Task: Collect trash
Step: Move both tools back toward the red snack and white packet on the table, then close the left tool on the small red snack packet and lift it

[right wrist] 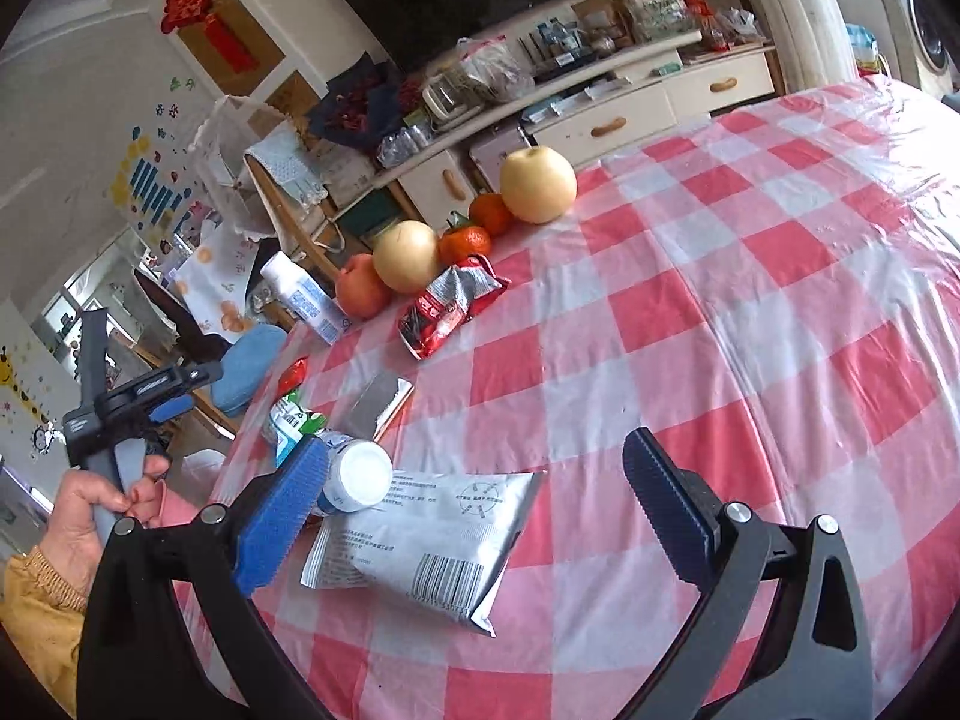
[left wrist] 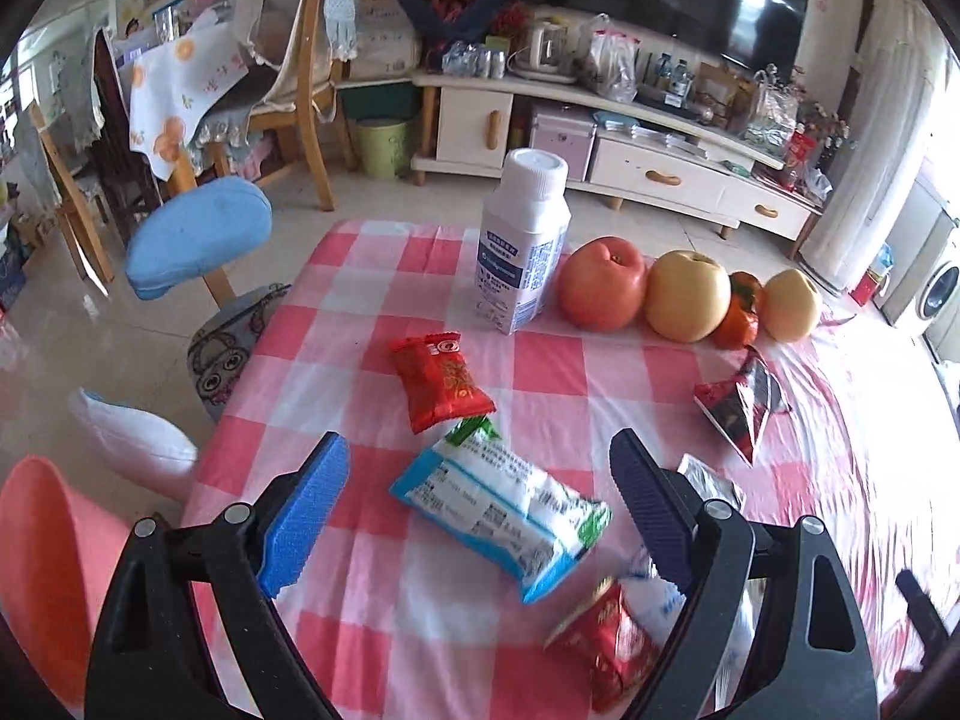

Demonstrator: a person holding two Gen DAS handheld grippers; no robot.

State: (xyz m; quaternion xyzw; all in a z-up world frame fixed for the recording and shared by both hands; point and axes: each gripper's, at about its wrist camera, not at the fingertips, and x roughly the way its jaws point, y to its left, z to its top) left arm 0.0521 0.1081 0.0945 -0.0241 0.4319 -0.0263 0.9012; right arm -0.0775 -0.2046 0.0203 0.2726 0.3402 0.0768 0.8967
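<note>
Wrappers lie on the pink checked tablecloth (left wrist: 540, 372). In the left wrist view, my left gripper (left wrist: 480, 468) is open and empty, its fingers straddling a blue-white wrapper (left wrist: 504, 504). A red packet (left wrist: 441, 381) lies beyond it, a red wrapper (left wrist: 606, 648) below, a dark red torn bag (left wrist: 741, 408) to the right. In the right wrist view, my right gripper (right wrist: 474, 480) is open and empty above a silver bag (right wrist: 420, 540) and a lying white bottle (right wrist: 357, 477). A red-silver wrapper (right wrist: 447, 303) and a foil piece (right wrist: 381, 405) lie further off.
An upright white bottle (left wrist: 525, 240), an apple (left wrist: 603, 288), pears (left wrist: 687, 294) and tangerines (left wrist: 741, 312) stand at the table's far side. A pink bin (left wrist: 54, 570) sits left of the table, beside a blue-cushioned chair (left wrist: 198, 234). A TV cabinet (left wrist: 600, 138) is behind.
</note>
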